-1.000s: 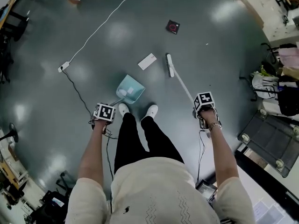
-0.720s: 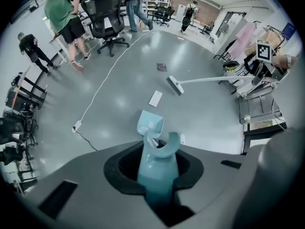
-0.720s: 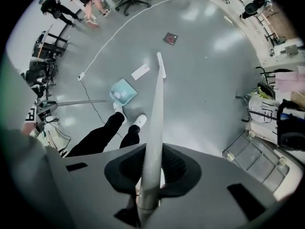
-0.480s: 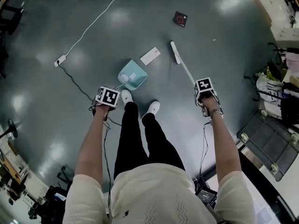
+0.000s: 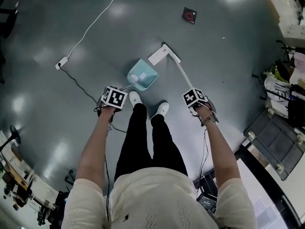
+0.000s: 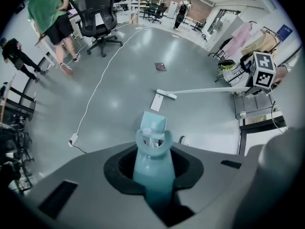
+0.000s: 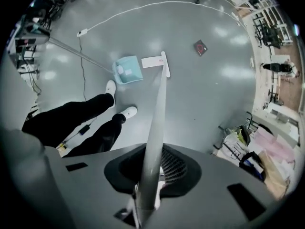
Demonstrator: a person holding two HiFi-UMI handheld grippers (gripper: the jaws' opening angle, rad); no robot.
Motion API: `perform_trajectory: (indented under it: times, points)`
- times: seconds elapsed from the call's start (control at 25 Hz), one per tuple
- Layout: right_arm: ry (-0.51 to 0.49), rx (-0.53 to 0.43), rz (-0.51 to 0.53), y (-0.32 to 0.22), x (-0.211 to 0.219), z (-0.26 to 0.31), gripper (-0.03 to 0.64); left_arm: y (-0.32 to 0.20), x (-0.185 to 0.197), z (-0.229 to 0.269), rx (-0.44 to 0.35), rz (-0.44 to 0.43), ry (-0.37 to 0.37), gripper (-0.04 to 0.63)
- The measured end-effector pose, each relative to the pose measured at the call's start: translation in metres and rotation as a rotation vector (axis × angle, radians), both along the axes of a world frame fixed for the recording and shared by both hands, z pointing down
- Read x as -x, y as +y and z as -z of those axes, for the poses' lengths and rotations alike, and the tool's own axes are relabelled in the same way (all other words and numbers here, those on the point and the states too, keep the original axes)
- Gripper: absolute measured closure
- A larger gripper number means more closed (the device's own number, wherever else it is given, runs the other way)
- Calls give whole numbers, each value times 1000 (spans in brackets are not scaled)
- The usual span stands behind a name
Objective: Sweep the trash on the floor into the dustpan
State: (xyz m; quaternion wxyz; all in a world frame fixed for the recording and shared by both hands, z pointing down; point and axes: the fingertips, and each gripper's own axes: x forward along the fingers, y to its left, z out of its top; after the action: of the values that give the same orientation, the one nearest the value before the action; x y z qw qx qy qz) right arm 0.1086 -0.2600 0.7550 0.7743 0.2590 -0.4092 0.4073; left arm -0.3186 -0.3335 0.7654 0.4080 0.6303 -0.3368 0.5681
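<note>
A light-blue dustpan (image 5: 142, 74) rests on the grey floor in front of the person's feet. Its handle (image 6: 152, 168) is clamped in my left gripper (image 5: 113, 98), which is shut on it. My right gripper (image 5: 195, 98) is shut on the white broom's pole (image 7: 156, 132). The broom head (image 5: 170, 54) lies against a flat white card (image 5: 157, 55) just beyond the dustpan's mouth. In the right gripper view the card (image 7: 151, 61) sits between the broom head (image 7: 164, 64) and the dustpan (image 7: 127, 70). A dark square packet with a red mark (image 5: 189, 15) lies farther off.
A white cable with a plug block (image 5: 62, 62) runs across the floor at the left. A wheeled cart (image 5: 274, 144) and bags stand at the right. An office chair (image 6: 97, 18) and people (image 6: 52, 18) are at the room's far side.
The broom head has swept left, pushing the white card toward the dustpan's mouth. My right gripper moved left and nearer the body. The dustpan and left gripper barely shifted.
</note>
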Motion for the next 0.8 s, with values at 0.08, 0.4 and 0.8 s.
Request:
perform_trajectory:
  times: [0.08,0.4,0.8]
  points:
    - [18,9,63,3,18,4,535,-6,5,-2,10,1,20,503]
    - [-64,90,208,43,89,21,535,-18,15,-4,8,-26,31,503]
    - [-213,169,-103,75,157,67,535,-5,22,0,1,-49,123,503]
